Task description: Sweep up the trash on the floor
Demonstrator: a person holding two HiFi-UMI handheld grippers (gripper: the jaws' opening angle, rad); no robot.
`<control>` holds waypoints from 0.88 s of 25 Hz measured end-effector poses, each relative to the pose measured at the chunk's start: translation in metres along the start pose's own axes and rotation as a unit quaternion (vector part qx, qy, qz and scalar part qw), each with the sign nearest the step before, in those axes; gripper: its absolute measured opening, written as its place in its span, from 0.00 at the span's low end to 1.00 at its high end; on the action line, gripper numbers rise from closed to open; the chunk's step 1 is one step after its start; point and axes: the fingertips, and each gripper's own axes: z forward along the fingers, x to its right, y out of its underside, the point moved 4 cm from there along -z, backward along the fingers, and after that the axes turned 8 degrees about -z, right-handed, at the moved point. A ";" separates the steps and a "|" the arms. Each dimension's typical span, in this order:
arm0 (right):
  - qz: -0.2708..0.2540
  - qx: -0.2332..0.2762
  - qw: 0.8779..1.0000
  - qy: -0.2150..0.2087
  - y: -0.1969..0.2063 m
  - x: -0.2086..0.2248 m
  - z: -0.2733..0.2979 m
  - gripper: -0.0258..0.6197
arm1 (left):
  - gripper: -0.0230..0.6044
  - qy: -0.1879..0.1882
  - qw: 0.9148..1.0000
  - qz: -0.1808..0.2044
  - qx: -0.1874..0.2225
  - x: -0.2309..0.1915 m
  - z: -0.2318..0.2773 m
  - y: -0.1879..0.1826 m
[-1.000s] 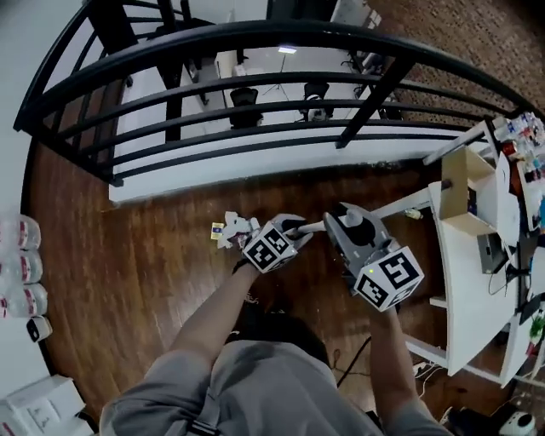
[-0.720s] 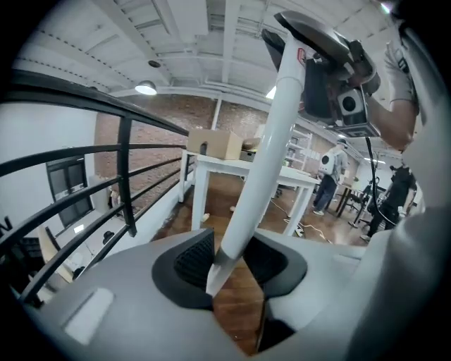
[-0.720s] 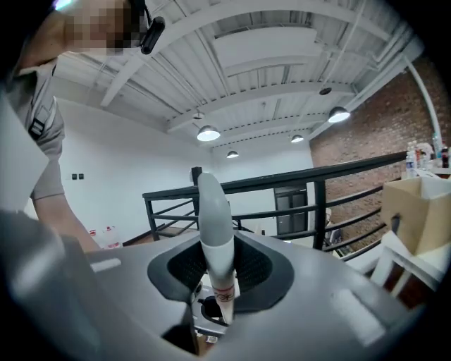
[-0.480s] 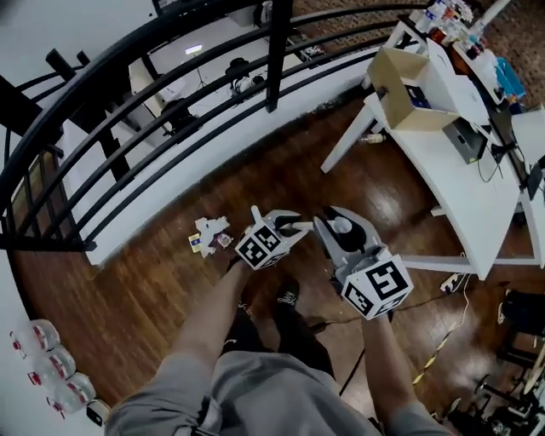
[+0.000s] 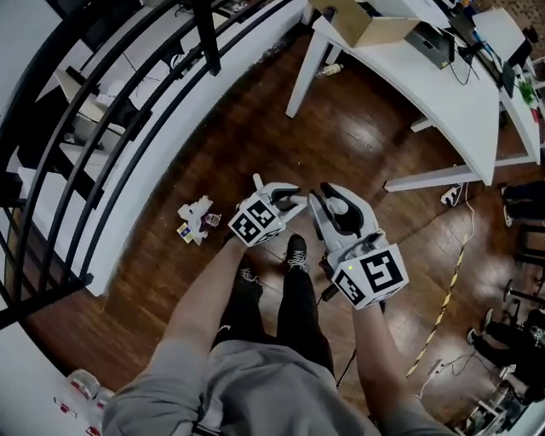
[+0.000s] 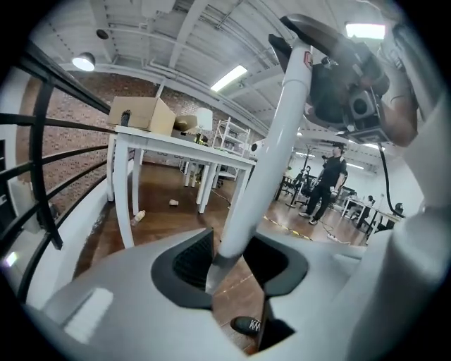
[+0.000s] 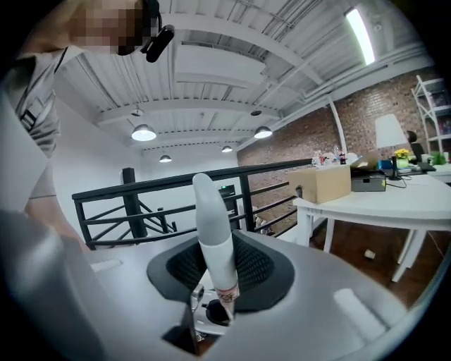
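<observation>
A small pile of crumpled paper trash (image 5: pixel 196 220) lies on the dark wooden floor near the railing's white base. My left gripper (image 5: pixel 285 201) is just right of the pile, and a white handle (image 6: pixel 264 155) stands between its jaws. Those jaws have eased slightly wider but the handle stays in them. In the left gripper view this handle runs up to the right gripper (image 6: pixel 345 77). My right gripper (image 5: pixel 334 204) is beside the left one and is shut on a tapered white handle end (image 7: pixel 213 236). What hangs below the handles is hidden.
A black metal railing (image 5: pixel 128 94) curves along the left over a lower level. A white desk (image 5: pixel 426 81) with a cardboard box (image 5: pixel 366 25) stands at the upper right. Cables (image 5: pixel 443 289) trail on the floor to the right. The person's legs and a black shoe (image 5: pixel 295 253) are below the grippers.
The head view has swung, so the railing moved left and the desk rose to the top right. Both grippers shifted together with the handles still in them. The trash pile now lies further left of them.
</observation>
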 end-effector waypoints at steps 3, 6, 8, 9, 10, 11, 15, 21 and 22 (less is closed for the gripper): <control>0.013 -0.007 1.000 0.002 0.007 -0.013 -0.001 0.17 | 0.24 0.003 1.000 0.008 -0.026 0.001 -0.014 0.013; 0.035 -0.013 0.999 -0.005 0.009 -0.021 0.006 0.16 | 0.24 -0.001 0.999 0.006 -0.046 -0.002 -0.034 0.022; 0.048 -0.015 0.999 -0.016 0.009 -0.030 0.014 0.16 | 0.24 -0.011 0.998 0.003 -0.059 -0.008 -0.051 0.029; 0.051 -0.016 0.998 -0.023 0.009 -0.038 0.019 0.16 | 0.24 -0.016 0.998 0.001 -0.064 -0.011 -0.061 0.033; 0.053 -0.016 0.998 -0.030 0.010 -0.047 0.024 0.16 | 0.24 -0.021 0.997 0.000 -0.068 -0.014 -0.072 0.039; 0.054 -0.017 0.998 -0.038 0.011 -0.056 0.029 0.16 | 0.24 -0.026 0.997 -0.001 -0.071 -0.017 -0.082 0.045; 0.043 -0.019 0.996 -0.069 0.008 -0.088 0.048 0.16 | 0.25 -0.047 0.996 -0.008 -0.073 -0.029 -0.116 0.058; 0.014 -0.016 0.996 -0.089 -0.015 -0.097 0.057 0.16 | 0.24 -0.058 0.997 -0.007 -0.046 -0.032 -0.134 0.041; 0.011 -0.016 0.996 -0.090 -0.021 -0.091 0.056 0.16 | 0.24 -0.059 0.997 -0.007 -0.039 -0.031 -0.131 0.034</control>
